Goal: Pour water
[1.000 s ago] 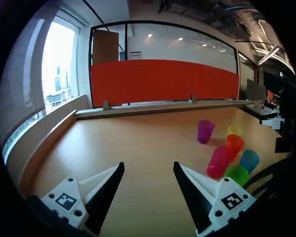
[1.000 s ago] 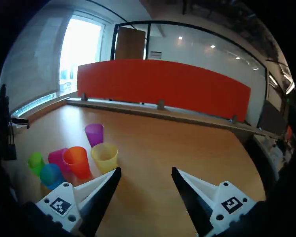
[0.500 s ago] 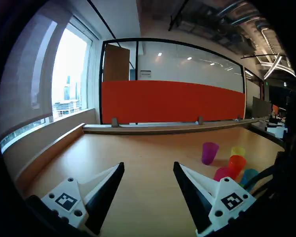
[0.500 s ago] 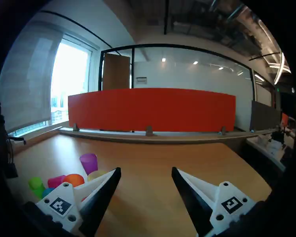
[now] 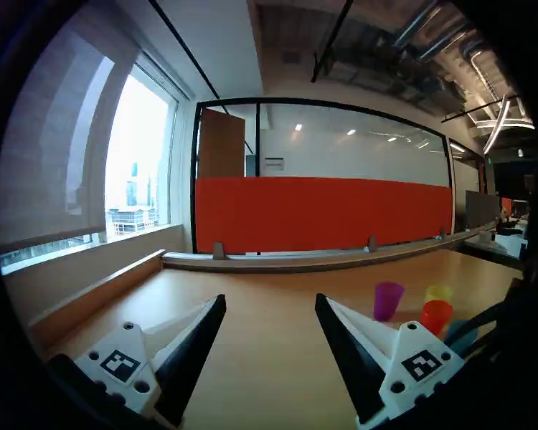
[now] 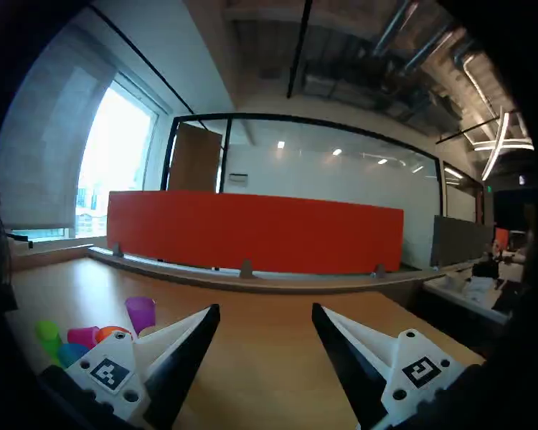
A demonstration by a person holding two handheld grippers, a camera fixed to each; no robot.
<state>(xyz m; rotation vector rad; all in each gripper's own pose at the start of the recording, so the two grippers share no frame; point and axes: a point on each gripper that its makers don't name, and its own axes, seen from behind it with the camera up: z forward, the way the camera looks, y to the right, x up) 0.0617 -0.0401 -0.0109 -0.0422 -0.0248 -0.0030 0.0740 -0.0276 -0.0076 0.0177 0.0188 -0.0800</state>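
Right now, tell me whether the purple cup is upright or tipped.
Upright. The purple cup stands on the table with its wide rim on top and its narrow base down. The right gripper view shows the same.

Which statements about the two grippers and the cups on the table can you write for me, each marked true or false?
1. The left gripper and the right gripper are both open, with nothing between their fingers. True.
2. The purple cup stands upright on the wooden table. True.
3. The left gripper is shut on the orange cup. False: the orange cup stands on the table among the other cups, off to the side of the open fingers.
4. The divider panel at the far edge of the table is blue. False: it is red.
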